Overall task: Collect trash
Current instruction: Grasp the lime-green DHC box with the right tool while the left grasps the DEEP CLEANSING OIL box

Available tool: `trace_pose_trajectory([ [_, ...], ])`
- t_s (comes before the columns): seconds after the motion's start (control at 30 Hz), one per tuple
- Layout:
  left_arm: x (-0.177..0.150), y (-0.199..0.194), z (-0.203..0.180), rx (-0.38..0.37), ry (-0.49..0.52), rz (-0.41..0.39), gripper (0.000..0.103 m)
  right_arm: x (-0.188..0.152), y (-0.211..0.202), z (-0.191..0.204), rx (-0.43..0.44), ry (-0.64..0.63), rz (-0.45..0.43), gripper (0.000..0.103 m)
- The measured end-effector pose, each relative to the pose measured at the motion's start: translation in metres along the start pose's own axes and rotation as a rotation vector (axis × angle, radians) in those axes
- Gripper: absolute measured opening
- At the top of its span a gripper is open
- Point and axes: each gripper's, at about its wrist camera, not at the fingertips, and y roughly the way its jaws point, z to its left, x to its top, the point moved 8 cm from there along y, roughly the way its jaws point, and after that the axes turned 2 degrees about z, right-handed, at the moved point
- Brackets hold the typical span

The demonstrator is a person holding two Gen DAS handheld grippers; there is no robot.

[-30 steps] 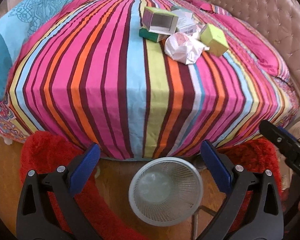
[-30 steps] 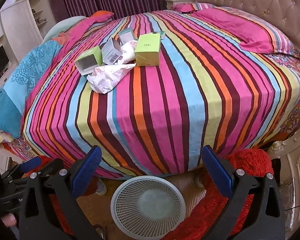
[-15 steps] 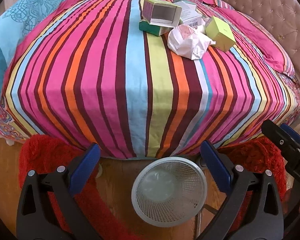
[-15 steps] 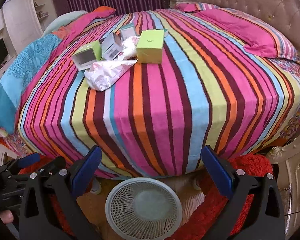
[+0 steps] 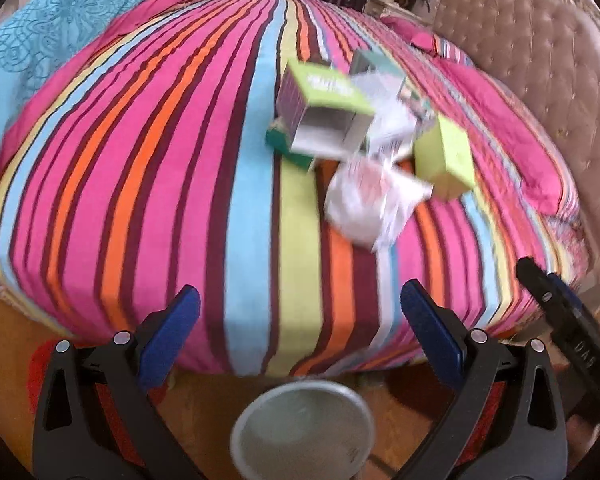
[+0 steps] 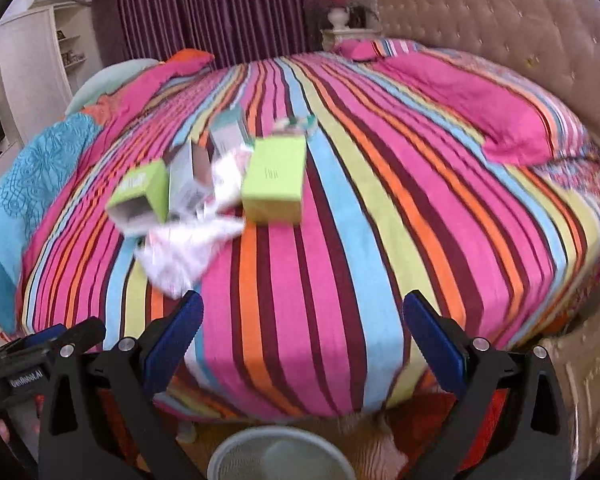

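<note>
Trash is heaped in one cluster on the round bed with the pink, orange, blue and lime striped cover (image 6: 380,240), toward the middle of the cover and well back from its near edge. Largest to smallest within the cluster: a crumpled white plastic bag (image 5: 374,204) lies nearest the bed's edge; a closed lime-green cardboard box (image 6: 274,178) stands at its right; an open-ended lime-green carton with a white inside (image 5: 324,120) lies at its left, propped on a small dark green box (image 5: 282,146); white and teal cartons (image 6: 228,132) are piled behind, though blur hides how they touch.

A white mesh wastebasket (image 6: 278,456) stands on the floor just below the bed's near edge, between patches of red shaggy rug (image 5: 40,360).

The left gripper (image 5: 300,320) and the right gripper (image 6: 304,320) are both held with jaws wide apart and nothing between them, over the bed's edge and well short of the heap.

Several failures can be foreseen. The thin bag may be pinched together with the bed cover, so that cloth is dragged along. The open carton may be crushed or squirted out if clamped across its hollow end. The propped carton may be toppled when a neighbour is lifted, and pieces scattered. A light item may be dropped onto the rug instead of the basket. The two grippers, aimed at one small heap, may be knocked together.
</note>
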Motion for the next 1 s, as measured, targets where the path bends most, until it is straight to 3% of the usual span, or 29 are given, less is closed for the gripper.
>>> trace_pose_trajectory([
  [0.2,0.056,0.014,-0.011,0.004,-0.008,-0.052,0.097,0.029,0.034,0.006,0.039,-0.017,0.022,0.096],
  [0.4,0.099,0.036,-0.018,0.014,-0.027,-0.054,0.097,0.043,0.064,0.015,0.053,-0.026,0.080,0.096],
  [0.7,0.117,0.064,-0.010,0.053,-0.061,-0.021,0.097,0.056,0.095,0.014,0.017,-0.031,0.112,0.096],
  [1.0,0.129,0.080,-0.005,0.146,-0.053,-0.019,0.097,0.062,0.124,0.016,-0.021,-0.037,0.156,0.095],
])
